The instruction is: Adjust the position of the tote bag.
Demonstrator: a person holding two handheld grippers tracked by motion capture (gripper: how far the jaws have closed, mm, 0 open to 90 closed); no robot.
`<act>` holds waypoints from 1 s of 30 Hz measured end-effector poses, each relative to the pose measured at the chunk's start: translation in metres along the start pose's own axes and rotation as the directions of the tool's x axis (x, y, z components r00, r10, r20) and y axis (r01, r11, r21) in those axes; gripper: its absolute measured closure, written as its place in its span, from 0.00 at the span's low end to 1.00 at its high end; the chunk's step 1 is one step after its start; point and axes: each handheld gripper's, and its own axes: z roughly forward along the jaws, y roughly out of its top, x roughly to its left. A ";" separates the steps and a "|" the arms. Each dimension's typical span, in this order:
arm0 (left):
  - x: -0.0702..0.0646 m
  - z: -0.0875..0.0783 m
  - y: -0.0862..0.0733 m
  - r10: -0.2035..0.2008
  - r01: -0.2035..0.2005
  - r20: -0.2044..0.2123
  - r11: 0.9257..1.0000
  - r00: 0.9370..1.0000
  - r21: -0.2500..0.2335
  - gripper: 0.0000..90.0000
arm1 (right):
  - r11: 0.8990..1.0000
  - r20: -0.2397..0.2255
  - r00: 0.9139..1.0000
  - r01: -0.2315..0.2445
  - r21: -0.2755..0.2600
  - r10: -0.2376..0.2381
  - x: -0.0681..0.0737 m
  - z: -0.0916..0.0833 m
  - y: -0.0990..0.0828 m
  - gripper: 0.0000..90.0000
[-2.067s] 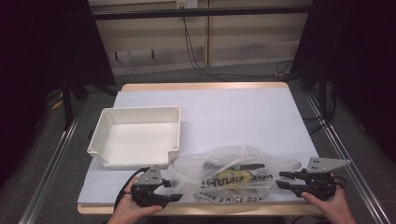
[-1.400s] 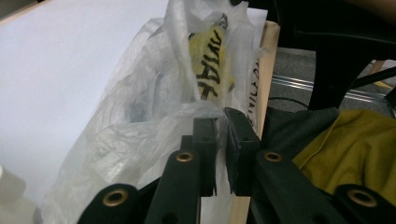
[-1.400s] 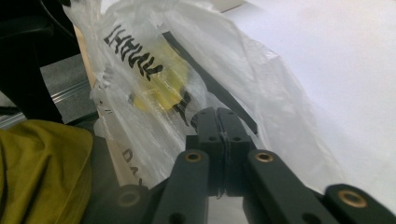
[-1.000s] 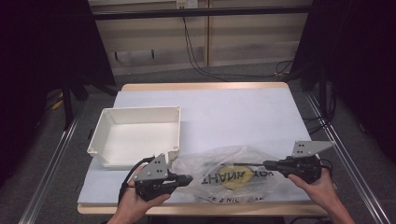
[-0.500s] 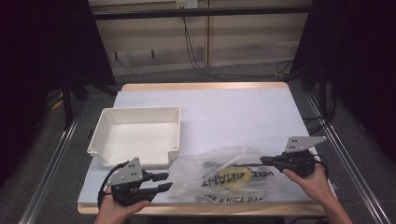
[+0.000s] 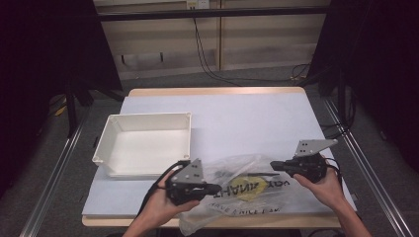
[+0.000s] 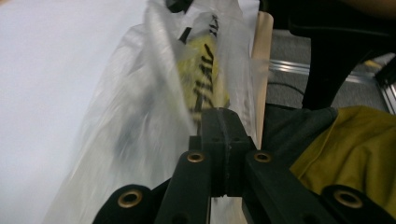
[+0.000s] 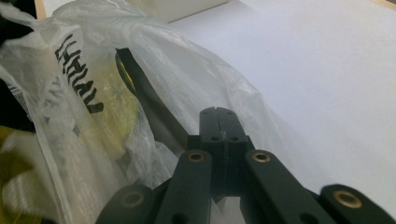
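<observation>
At the bottom of the frame, the left hand-held gripper [image 6: 215, 187] and right hand-held gripper [image 6: 274, 166] each clamp the clear plastic bag [image 6: 249, 190], beside the white tray [image 6: 106, 143].

Light is falling from overhead onto the tabletop [image 6: 247, 118], leaving it bright while the room around it is sinking into near black. In the left gripper view the plastic bag [image 7: 154, 107] is smearing with motion blur; in the right gripper view the tabletop is glaring nearly white.
</observation>
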 end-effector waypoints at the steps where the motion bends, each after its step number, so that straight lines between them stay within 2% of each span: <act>1: 0.001 0.008 0.004 0.012 -0.012 0.010 1.000 1.000 0.010 1.00 | 1.000 0.000 1.000 0.000 0.000 0.000 0.000 0.000 0.000 1.00; 3: 0.002 0.021 0.012 0.026 -0.027 0.020 0.999 0.999 0.039 1.00 | 1.000 -0.006 1.000 0.005 0.004 -0.005 0.001 0.002 0.002 1.00; 5: 0.005 0.031 0.017 0.036 -0.036 0.011 0.998 0.999 0.055 1.00 | 1.000 -0.011 1.000 0.015 0.009 -0.015 0.002 0.005 0.003 1.00; 6: 0.007 0.036 0.018 0.029 -0.029 0.002 0.998 1.000 0.063 1.00 | 1.000 -0.019 1.000 0.020 0.013 -0.020 0.002 0.006 0.003 1.00; 8: 0.015 0.043 0.018 0.034 -0.030 -0.047 0.996 0.998 0.088 1.00 | 0.999 -0.026 0.999 0.031 0.022 -0.030 0.004 0.009 0.003 1.00; 9: 0.019 0.046 0.016 0.016 -0.010 -0.061 0.996 0.998 0.094 1.00 | 0.999 -0.029 0.999 0.035 0.028 -0.034 0.005 0.010 0.002 1.00; 10: 0.029 0.047 0.013 -0.003 0.013 -0.096 0.995 0.995 0.100 1.00 | 0.998 -0.030 0.999 0.046 0.043 -0.045 0.007 0.011 0.001 1.00; 11: 0.035 0.047 0.011 -0.022 0.030 -0.098 0.996 0.995 0.083 1.00 | 0.998 -0.024 0.999 0.049 0.050 -0.048 0.007 0.010 0.000 1.00; 12: 0.039 0.046 0.010 -0.031 0.041 -0.120 0.996 0.992 0.081 1.00 | 0.997 -0.019 0.999 0.050 0.055 -0.049 0.008 0.009 -0.001 1.00; 13: 0.039 0.046 0.010 -0.031 0.041 -0.120 0.996 0.992 0.081 1.00 | 0.997 -0.019 0.999 0.050 0.055 -0.049 0.008 0.009 -0.001 1.00; 14: 0.043 0.043 0.007 -0.048 0.064 -0.156 0.993 0.987 0.097 1.00 | 0.997 -0.007 0.999 0.051 0.062 -0.050 0.007 0.007 -0.003 1.00; 17: 0.047 0.041 0.002 -0.060 0.076 -0.153 0.992 0.986 0.098 1.00 | 0.996 -0.006 0.999 0.052 0.073 -0.051 0.007 0.004 -0.005 1.00; 18: 0.046 0.039 -0.003 -0.043 0.065 -0.168 0.990 0.985 0.126 1.00 | 0.995 -0.007 0.998 0.055 0.082 -0.055 0.008 0.002 -0.007 1.00; 19: 0.046 0.039 -0.003 -0.043 0.065 -0.168 0.990 0.985 0.126 1.00 | 0.995 -0.007 0.998 0.055 0.082 -0.055 0.008 0.002 -0.007 1.00; 20: 0.043 0.037 -0.009 -0.025 0.055 -0.173 0.985 0.985 0.166 1.00 | 0.995 -0.016 0.998 0.056 0.083 -0.055 0.010 -0.001 -0.009 1.00; 21: 0.043 0.037 -0.009 -0.025 0.055 -0.173 0.985 0.985 0.166 1.00 | 0.995 -0.016 0.998 0.056 0.083 -0.055 0.010 -0.001 -0.009 1.00; 22: 0.042 0.036 -0.014 -0.005 0.047 -0.180 0.973 0.984 0.226 1.00 | 0.995 -0.002 0.998 0.056 0.084 -0.056 0.011 -0.002 -0.012 1.00; 24: 0.042 0.037 -0.017 -0.005 0.045 -0.168 0.971 0.986 0.234 1.00 | 0.995 0.014 0.999 0.049 0.091 -0.050 0.010 -0.002 -0.015 1.00; 25: 0.042 0.037 -0.019 -0.006 0.046 -0.157 0.966 0.988 0.256 1.00 | 0.995 0.014 0.999 0.049 0.091 -0.050 0.010 -0.002 -0.015 1.00; 26: 0.042 0.038 -0.024 0.014 0.027 -0.143 0.959 0.990 0.281 1.00 | 0.994 0.043 0.998 0.042 0.102 -0.046 0.008 -0.005 -0.017 1.00; 28: 0.042 0.038 -0.026 0.006 0.039 -0.158 0.961 0.987 0.275 1.00 | 0.993 0.051 0.997 0.043 0.111 -0.049 0.007 -0.006 -0.018 1.00; 29: 0.044 0.038 -0.027 0.004 0.039 -0.146 0.957 0.989 0.288 1.00 | 0.992 0.064 0.997 0.038 0.122 -0.046 0.006 -0.007 -0.019 1.00; 30: 0.044 0.039 -0.029 0.020 0.036 -0.185 0.956 0.982 0.292 1.00 | 0.990 0.063 0.997 0.037 0.138 -0.046 0.005 -0.008 -0.024 1.00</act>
